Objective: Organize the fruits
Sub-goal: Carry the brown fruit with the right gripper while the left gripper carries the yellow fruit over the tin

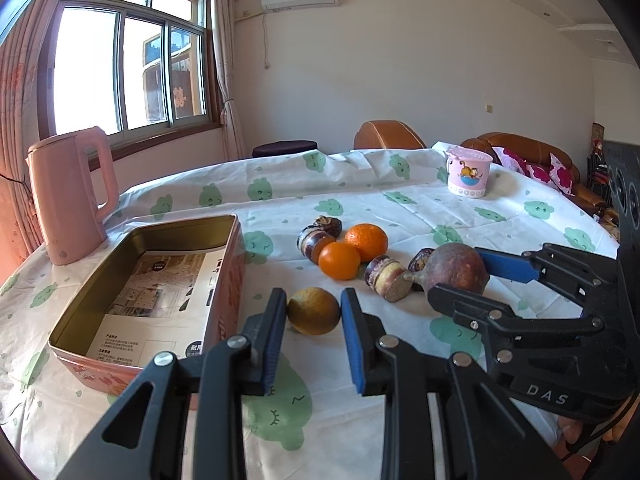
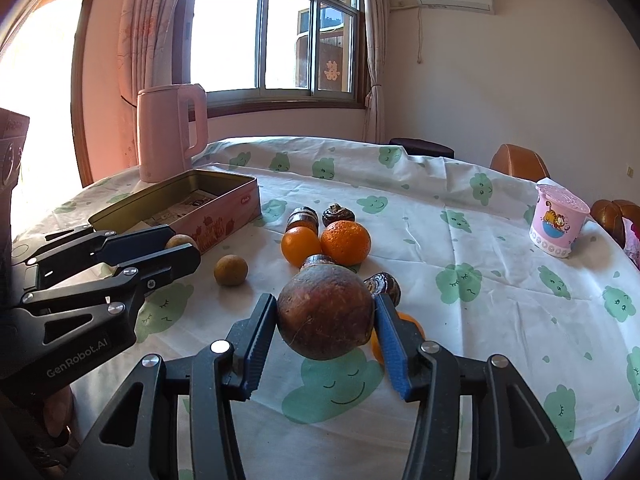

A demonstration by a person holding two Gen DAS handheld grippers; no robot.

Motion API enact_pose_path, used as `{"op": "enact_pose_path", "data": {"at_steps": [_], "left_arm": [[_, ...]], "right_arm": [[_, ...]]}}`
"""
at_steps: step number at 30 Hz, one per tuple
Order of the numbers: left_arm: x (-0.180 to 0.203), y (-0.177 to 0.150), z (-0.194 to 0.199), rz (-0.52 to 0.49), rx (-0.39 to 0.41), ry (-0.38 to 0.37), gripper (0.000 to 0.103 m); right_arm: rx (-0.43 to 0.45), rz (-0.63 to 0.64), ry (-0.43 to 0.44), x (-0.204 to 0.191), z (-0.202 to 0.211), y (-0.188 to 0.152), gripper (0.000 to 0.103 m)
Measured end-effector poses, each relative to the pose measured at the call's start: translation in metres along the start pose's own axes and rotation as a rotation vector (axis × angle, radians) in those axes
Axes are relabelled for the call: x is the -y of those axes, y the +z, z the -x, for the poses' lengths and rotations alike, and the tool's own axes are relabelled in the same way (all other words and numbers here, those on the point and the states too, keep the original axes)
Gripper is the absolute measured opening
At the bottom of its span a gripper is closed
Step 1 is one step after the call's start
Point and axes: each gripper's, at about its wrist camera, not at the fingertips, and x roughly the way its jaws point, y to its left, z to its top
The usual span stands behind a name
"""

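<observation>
Gripping round reddish-brown fruit point(image 2: 326, 312) in right gripper point(image 2: 326, 320); left gripper point(image 1: 313, 312) straddles yellow-brown fruit point(image 1: 313, 311), contact unclear; pink rectangular tin point(image 1: 230, 280) holds no fruit yet.

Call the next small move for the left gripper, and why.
Probably close the left gripper on the yellow-brown fruit: the fruit sits between its open blue fingers, apart from both. The open tin box is just left for the drop. The right gripper already brackets the large reddish-brown fruit.
</observation>
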Motion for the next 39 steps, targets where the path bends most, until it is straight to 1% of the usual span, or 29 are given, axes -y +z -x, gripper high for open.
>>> {"op": "enact_pose_path", "data": {"at_steps": [20, 25, 27, 32, 36, 39], "left_arm": [[0.001, -0.001, 0.009, -0.001, 0.071, 0.024, 0.029], [-0.003, 0.000, 0.011, 0.023, 0.076, 0.019, 0.029], [-0.007, 0.000, 0.012, 0.035, 0.071, 0.012, 0.029], [-0.028, 0.003, 0.015, 0.082, 0.064, 0.044, 0.029], [-0.050, 0.009, 0.016, 0.115, 0.056, 0.078, 0.029], [-0.067, 0.012, 0.015, 0.129, 0.047, 0.110, 0.029]], "right_arm": [[0.158, 0.049, -0.002, -0.008, 0.024, -0.005, 0.052], [0.185, 0.057, 0.002, -0.009, 0.028, -0.006, 0.052], [0.180, 0.057, 0.008, -0.009, 0.028, -0.005, 0.052], [0.165, 0.044, 0.040, -0.010, 0.027, 0.002, 0.052], [0.179, 0.063, 0.070, -0.021, 0.030, 0.018, 0.052], [0.185, 0.076, 0.109, -0.030, 0.029, 0.033, 0.052]]}}
